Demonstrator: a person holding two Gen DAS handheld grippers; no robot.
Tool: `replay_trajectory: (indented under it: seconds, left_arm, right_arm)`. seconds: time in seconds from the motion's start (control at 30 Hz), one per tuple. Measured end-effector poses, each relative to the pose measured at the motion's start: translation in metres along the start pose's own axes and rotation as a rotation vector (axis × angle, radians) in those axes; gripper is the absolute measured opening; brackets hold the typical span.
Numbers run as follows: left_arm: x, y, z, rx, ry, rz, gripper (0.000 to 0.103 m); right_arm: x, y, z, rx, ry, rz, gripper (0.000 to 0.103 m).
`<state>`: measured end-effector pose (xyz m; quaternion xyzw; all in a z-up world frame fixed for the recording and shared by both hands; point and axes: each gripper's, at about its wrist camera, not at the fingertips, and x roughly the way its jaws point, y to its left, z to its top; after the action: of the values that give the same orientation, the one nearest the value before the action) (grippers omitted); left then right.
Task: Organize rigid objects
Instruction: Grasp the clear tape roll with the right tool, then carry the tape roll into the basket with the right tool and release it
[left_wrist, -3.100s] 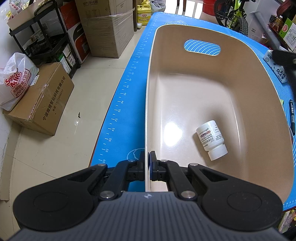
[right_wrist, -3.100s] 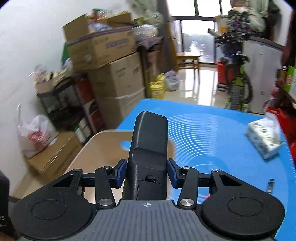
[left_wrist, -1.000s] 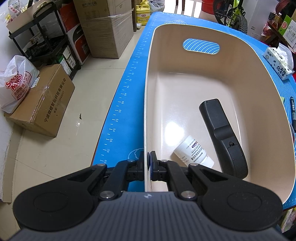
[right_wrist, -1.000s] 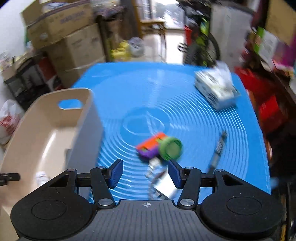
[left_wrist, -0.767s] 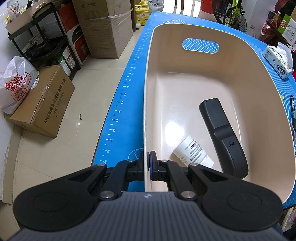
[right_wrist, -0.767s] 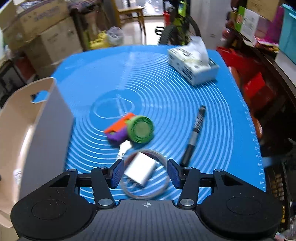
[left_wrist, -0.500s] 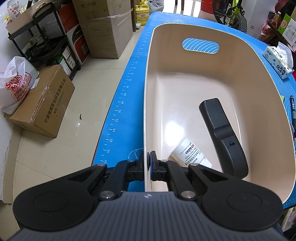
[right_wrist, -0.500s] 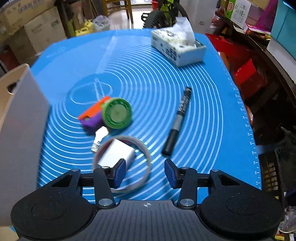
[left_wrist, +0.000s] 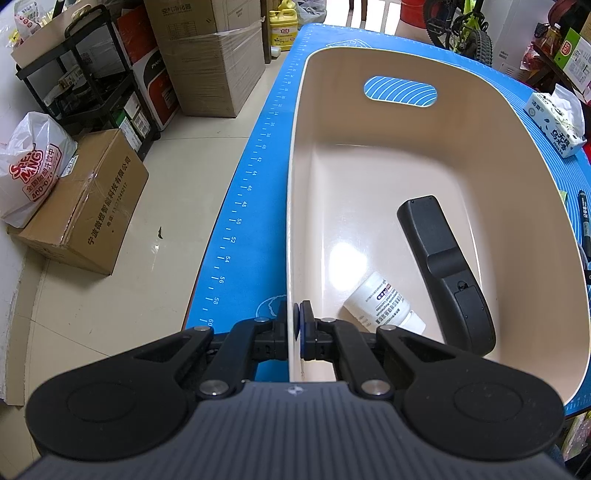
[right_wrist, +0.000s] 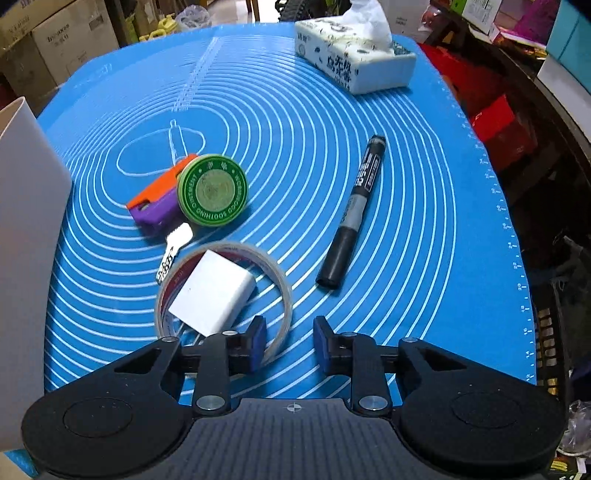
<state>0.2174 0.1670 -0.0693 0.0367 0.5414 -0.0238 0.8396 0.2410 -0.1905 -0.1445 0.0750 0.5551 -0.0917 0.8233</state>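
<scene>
Left gripper (left_wrist: 295, 328) was clamped on the near rim of the beige bin (left_wrist: 480, 122), which held a remote (left_wrist: 443, 266) and pill bottle (left_wrist: 380, 301). Right gripper (right_wrist: 289, 341), jaws just closing and still apart, straddled the tape roll (right_wrist: 286, 291) wall near the mat's (right_wrist: 406, 221) near edge; nothing gripped.
</scene>
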Motion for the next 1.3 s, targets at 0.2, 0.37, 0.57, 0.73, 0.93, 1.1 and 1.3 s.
replay_trajectory:
  seconds: [0.2, 0.37, 0.57, 0.73, 0.93, 1.1, 1.3]
  left_arm:
    - [0.001, 0.001, 0.001, -0.004, -0.002, 0.0, 0.006]
    - [0.001, 0.0, 0.001, -0.005, -0.002, 0.001, 0.006]
    - [0.001, 0.0, 0.001, -0.006, -0.003, -0.001, 0.006]
    - [0.001, 0.0, 0.001, -0.007, -0.002, 0.001, 0.006]
    - [0.001, 0.001, 0.001, -0.008, -0.002, 0.0, 0.006]
    - [0.001, 0.0, 0.001, -0.009, -0.002, 0.001, 0.006]
    - [0.001, -0.001, 0.001, -0.011, -0.002, 0.003, 0.006]
  right_arm:
    - [-0.002, 0.0, -0.002, 0.009, -0.013, 0.009, 0.019]
    - [-0.012, -0.002, 0.001, 0.019, -0.05, 0.02, 0.016]
    - [-0.03, -0.001, -0.001, 0.016, -0.094, 0.028, 0.016]
    - [-0.047, -0.001, 0.0, 0.024, -0.132, 0.049, 0.015]
    - [-0.074, 0.009, 0.008, 0.009, -0.202, 0.101, 0.016]
    - [-0.095, 0.027, 0.014, -0.02, -0.257, 0.137, 0.016]
    - [-0.115, 0.066, 0.022, -0.091, -0.315, 0.193, 0.016]
